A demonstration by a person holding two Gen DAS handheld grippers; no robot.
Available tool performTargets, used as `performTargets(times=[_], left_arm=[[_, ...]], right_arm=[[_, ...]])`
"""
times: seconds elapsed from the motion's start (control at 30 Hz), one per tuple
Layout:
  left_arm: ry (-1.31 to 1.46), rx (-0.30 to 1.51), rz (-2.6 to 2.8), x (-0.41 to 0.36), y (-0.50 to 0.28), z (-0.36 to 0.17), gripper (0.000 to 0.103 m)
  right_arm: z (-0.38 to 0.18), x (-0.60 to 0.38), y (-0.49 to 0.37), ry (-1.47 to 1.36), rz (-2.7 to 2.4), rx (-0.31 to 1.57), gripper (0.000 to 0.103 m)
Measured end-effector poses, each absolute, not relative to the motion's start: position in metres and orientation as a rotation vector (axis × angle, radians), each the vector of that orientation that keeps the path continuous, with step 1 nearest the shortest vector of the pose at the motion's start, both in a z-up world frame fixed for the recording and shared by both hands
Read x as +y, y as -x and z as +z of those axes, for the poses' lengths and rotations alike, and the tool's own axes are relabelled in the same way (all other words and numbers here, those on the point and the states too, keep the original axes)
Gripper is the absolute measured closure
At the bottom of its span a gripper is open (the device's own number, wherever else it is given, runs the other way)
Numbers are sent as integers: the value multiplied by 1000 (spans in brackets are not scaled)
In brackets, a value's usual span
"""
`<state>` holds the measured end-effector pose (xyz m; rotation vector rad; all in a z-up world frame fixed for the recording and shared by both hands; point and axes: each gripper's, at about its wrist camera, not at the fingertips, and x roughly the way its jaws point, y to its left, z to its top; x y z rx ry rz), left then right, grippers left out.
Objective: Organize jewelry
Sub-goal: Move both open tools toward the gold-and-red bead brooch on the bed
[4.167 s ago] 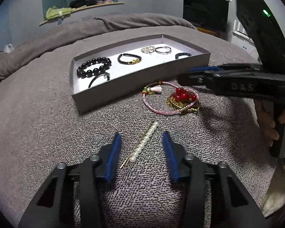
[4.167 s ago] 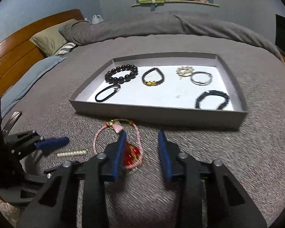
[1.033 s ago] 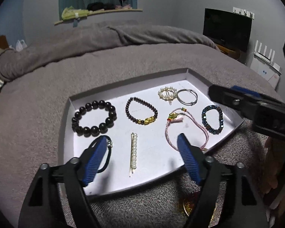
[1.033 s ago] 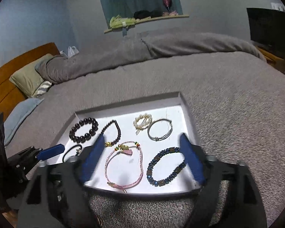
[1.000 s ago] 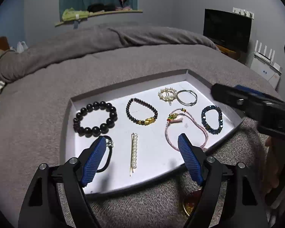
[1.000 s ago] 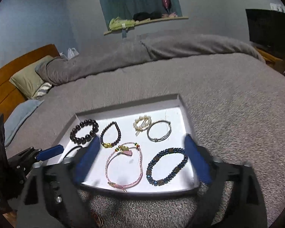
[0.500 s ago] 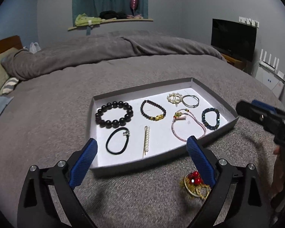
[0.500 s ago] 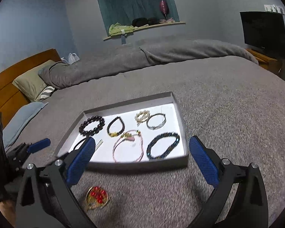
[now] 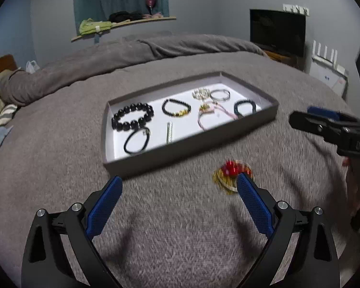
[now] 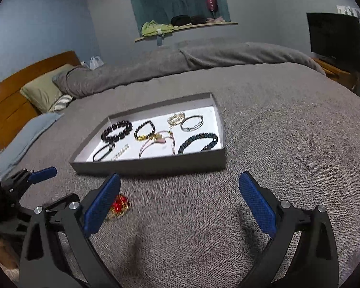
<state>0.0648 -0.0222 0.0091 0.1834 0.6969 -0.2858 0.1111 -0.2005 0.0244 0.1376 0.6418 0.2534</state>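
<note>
Grey bed [image 10: 264, 148] carries tray [image 10: 156, 164] and red-gold ornament [image 9: 231, 171].

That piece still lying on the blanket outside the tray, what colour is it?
Red beads on gold metalwork, clearest in the left wrist view.

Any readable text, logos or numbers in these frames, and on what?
"DAS", partly cut off at the frame edge: on the side of the right gripper, seen in the left wrist view.
Nothing else legible: no readable text on the jewelry tray, the dark TV screen, or the white device by the wall.
</note>
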Motion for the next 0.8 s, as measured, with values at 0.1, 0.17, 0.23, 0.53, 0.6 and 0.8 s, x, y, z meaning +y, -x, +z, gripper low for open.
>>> performTargets(times=[0.1,0.17,0.23,0.53,0.6,0.8], left_arm=[[-205,709,-274,-18,-63,2,8],[-196,713,-238,-9,-67,0,8],[-141,724,-220,3,-73,2,8],[-9,733,-236,23,-80,6,8],[-19,736,-238,21,-82,4,8],[-27,740,-247,19,-84,3,8]], right_arm=[[20,-189,-110,-117,300,654,5],[16,-180,-109,-105,343,672,5],[11,-166,-108,-71,386,688,5],[-9,-110,-108,63,491,779,24],[-13,-105,-111,69,486,796,27],[-21,-106,-124,57,460,823,44]])
